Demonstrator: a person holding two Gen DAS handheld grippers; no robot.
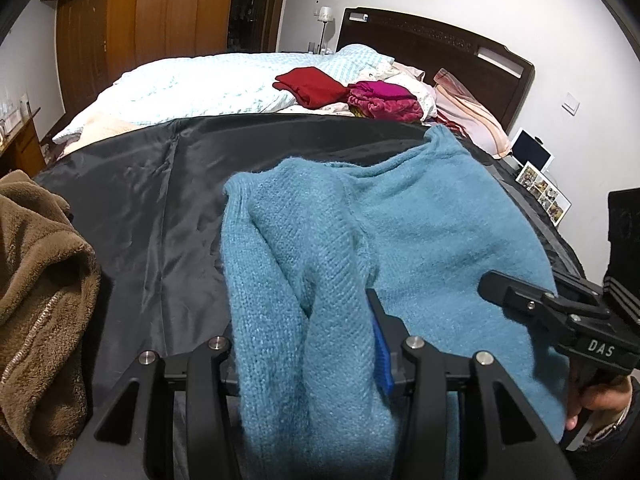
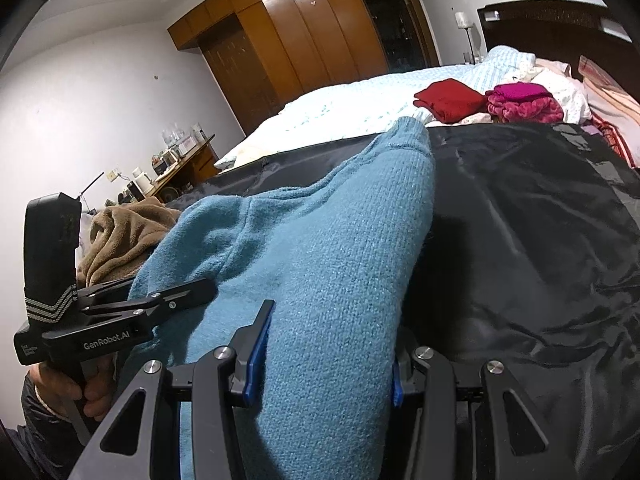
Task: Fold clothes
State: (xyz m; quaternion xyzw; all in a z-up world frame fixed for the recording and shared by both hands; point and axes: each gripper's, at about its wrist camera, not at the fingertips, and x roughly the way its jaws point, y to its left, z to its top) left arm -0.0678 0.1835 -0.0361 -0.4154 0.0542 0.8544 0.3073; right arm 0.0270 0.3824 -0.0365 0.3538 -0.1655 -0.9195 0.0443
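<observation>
Both wrist views sit low and close over the blue sweater [image 1: 360, 240] [image 2: 320, 260], facing the headboard [image 1: 436, 48], sharing the bed [image 1: 192, 84]

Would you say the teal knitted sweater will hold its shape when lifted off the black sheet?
Probably not: the teal knitted sweater already sags in soft folds, so it should droop. Its fuzzy knit likely grips well, though the glossy black sheet may let it slide.
</observation>
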